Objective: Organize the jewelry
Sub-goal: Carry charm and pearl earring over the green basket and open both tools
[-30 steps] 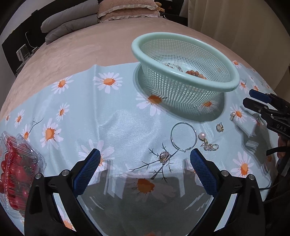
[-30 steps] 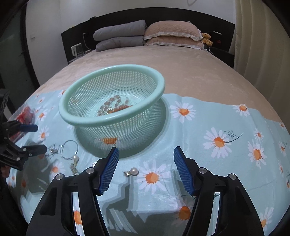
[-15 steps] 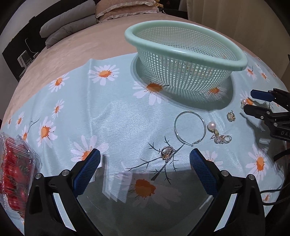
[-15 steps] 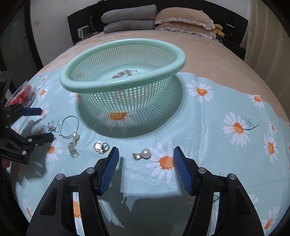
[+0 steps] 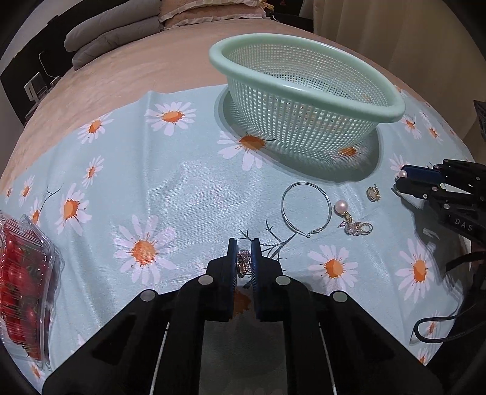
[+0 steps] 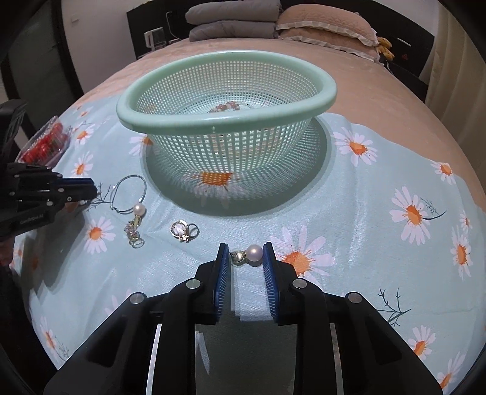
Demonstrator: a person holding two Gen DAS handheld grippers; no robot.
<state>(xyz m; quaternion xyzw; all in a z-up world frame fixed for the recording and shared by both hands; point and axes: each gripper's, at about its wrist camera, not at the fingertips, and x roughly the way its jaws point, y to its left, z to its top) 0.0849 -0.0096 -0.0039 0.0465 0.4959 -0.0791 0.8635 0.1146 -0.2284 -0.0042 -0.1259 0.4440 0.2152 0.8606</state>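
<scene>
My left gripper [image 5: 243,253] is shut on a small sparkly crystal earring [image 5: 243,262] low on the daisy cloth. My right gripper [image 6: 245,254] has closed in around a pearl earring [image 6: 253,252]; its jaws touch both ends of it. A mint mesh basket [image 6: 226,120] stands behind, with beads [image 6: 226,106] inside. On the cloth between the grippers lie a silver hoop [image 5: 305,209], a pearl drop earring [image 5: 349,220] and a gold earring [image 5: 373,193]. They also show in the right wrist view: the hoop [image 6: 129,194], the drop earring [image 6: 135,226] and the gold earring [image 6: 182,231].
A clear box of red tomatoes [image 5: 21,279] sits at the cloth's left edge. The cloth [image 5: 170,194] lies on a beige bed with pillows [image 6: 322,22] at the far end. A black cable [image 5: 437,328] hangs by the right gripper.
Both grippers have dropped toward the cloth and closed: the left on the crystal earring, the right around the pearl earring. Both were wide open half a second ago.
</scene>
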